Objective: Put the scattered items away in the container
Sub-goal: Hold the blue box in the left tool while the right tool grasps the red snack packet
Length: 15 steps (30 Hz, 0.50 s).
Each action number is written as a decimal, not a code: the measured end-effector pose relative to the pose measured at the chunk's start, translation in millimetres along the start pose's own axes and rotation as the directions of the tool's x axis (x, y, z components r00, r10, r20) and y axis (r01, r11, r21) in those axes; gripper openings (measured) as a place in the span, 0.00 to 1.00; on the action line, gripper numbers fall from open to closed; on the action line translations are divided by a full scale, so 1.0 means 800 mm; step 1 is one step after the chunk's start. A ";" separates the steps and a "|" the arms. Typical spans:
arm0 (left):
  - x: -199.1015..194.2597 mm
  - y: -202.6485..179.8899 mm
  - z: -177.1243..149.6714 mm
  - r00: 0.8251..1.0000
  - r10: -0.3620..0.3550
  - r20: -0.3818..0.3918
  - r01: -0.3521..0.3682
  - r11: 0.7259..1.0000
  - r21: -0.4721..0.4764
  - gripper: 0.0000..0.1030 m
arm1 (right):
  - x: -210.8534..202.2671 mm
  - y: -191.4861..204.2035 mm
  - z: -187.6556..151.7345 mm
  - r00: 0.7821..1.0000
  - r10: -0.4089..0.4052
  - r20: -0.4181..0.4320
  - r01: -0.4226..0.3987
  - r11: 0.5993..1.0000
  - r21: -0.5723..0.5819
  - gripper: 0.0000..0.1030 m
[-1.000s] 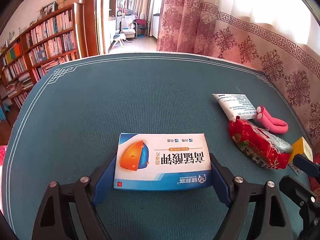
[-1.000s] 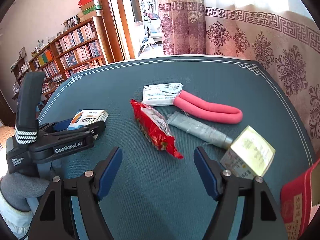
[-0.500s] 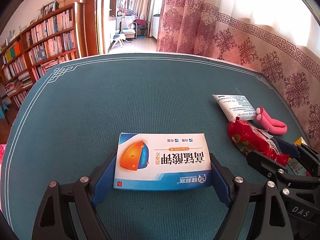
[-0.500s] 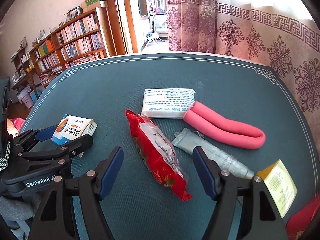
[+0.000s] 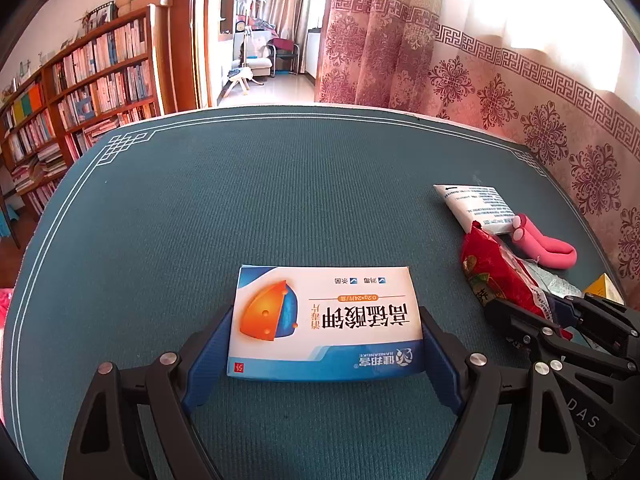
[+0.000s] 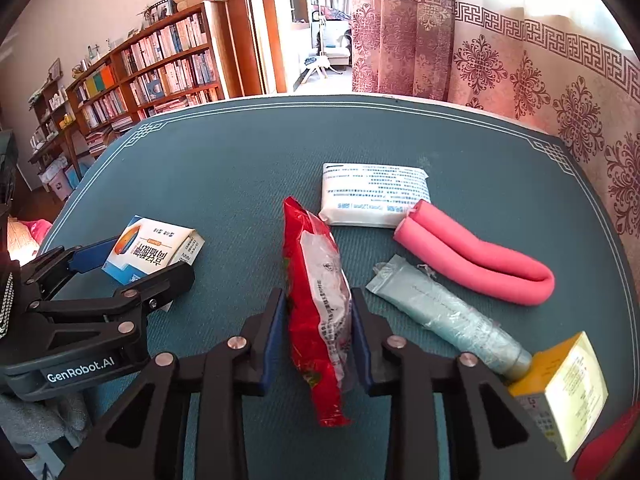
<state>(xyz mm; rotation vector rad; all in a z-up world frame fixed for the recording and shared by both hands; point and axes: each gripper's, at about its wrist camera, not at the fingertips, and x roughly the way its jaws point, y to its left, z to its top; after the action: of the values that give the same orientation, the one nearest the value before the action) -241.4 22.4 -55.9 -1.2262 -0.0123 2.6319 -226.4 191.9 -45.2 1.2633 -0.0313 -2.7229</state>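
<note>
My left gripper (image 5: pixel 325 344) is shut on a white and blue medicine box (image 5: pixel 325 320) with an orange emblem, low over the teal table; the box also shows in the right wrist view (image 6: pixel 154 250). My right gripper (image 6: pixel 318 332) is shut on a red snack packet (image 6: pixel 320 300), its pads pressing both sides. The packet (image 5: pixel 496 276) and the right gripper (image 5: pixel 560 328) show at the right of the left wrist view. The container is mostly out of view.
On the teal table (image 6: pixel 240 152) lie a white tissue pack (image 6: pixel 374 194), a folded pink foam tube (image 6: pixel 476 252), a pale blue wrapped tube (image 6: pixel 444 312) and a yellow-white box (image 6: pixel 568 392). A red object (image 6: pixel 612 440) sits at the lower right corner. Bookshelves stand left.
My right gripper moved left and forward over the red packet and closed on it. My left gripper kept still with the medicine box.
</note>
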 end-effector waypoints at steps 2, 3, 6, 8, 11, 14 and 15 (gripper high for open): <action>0.000 0.000 0.000 1.000 0.000 0.000 0.000 1.000 0.000 0.84 | -0.002 0.000 -0.004 1.000 0.003 0.001 -0.003 1.000 0.013 0.29; 0.000 0.000 0.000 1.000 0.001 0.000 -0.001 1.000 0.000 0.84 | -0.005 0.000 -0.006 1.000 0.005 0.003 -0.005 1.000 0.019 0.29; 0.000 -0.001 0.000 1.000 0.004 -0.001 -0.004 1.000 0.002 0.85 | -0.014 -0.001 -0.012 1.000 0.025 0.006 -0.026 0.999 0.039 0.29; 0.001 -0.002 0.001 1.000 0.008 -0.002 -0.008 1.000 0.005 0.85 | -0.024 0.000 -0.014 0.999 0.031 0.017 -0.032 0.998 0.045 0.29; 0.003 -0.004 0.001 1.000 0.017 -0.005 -0.017 1.000 0.011 0.85 | -0.043 0.002 -0.016 0.998 0.045 0.042 -0.047 0.998 0.050 0.29; 0.004 -0.006 0.001 1.000 0.026 -0.007 -0.026 1.000 0.016 0.85 | -0.063 0.005 -0.021 0.997 0.050 0.062 -0.053 0.997 0.050 0.29; 0.004 -0.006 0.000 1.000 0.029 -0.007 -0.028 0.999 0.018 0.85 | -0.069 0.004 -0.024 0.997 0.050 0.067 -0.054 0.997 0.054 0.29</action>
<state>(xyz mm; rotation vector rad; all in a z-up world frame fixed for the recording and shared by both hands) -242.6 27.7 -57.4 -1.2395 0.0302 2.6457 -176.4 196.7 -15.2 1.1696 -0.1461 -2.7361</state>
